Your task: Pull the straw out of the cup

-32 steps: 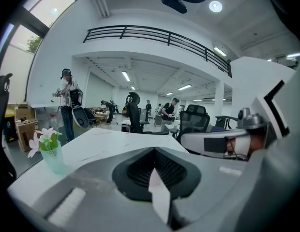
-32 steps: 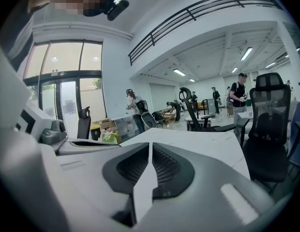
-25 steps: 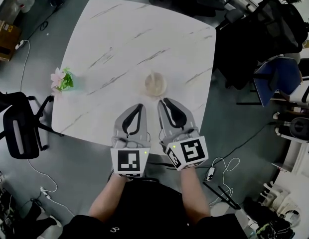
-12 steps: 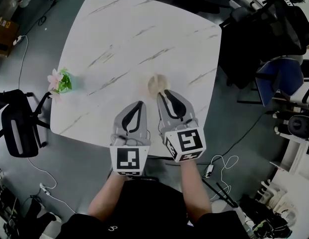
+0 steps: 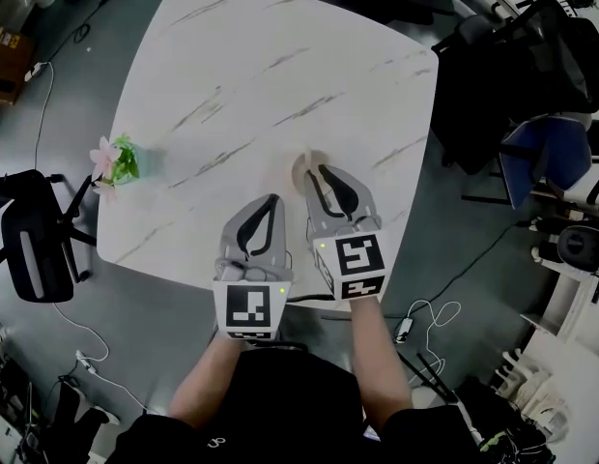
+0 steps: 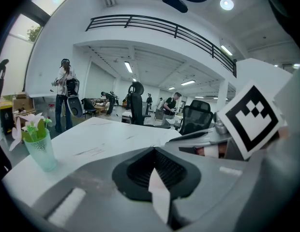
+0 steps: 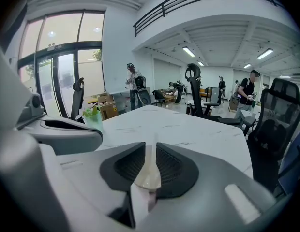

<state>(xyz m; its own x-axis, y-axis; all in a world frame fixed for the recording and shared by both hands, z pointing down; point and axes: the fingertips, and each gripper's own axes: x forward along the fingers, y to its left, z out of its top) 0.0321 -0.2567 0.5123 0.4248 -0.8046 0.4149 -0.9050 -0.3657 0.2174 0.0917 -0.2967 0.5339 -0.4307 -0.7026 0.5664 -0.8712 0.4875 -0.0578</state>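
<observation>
A pale cup [image 5: 300,163] stands on the white marble table [image 5: 232,66], a little in from its near edge. My right gripper [image 5: 316,172] reaches over the cup and hides much of it. In the right gripper view the white straw [image 7: 154,151] rises through the narrow slit between that gripper's [image 7: 151,144] jaws, which press in on it. The cup's rim [image 7: 147,178] shows through the opening below. My left gripper [image 5: 270,201] hovers to the left of the cup, nearer the table edge. It [image 6: 152,149] is shut and holds nothing.
A green cup with pink flowers [image 5: 121,159] stands at the table's left edge, also seen as [image 6: 37,146]. A black office chair [image 5: 34,249] is on the left, and dark chairs with bags [image 5: 512,75] on the right. Cables lie on the floor.
My right gripper has moved forward from the table's near edge until its tips reach over the cup. The left gripper has barely moved.
</observation>
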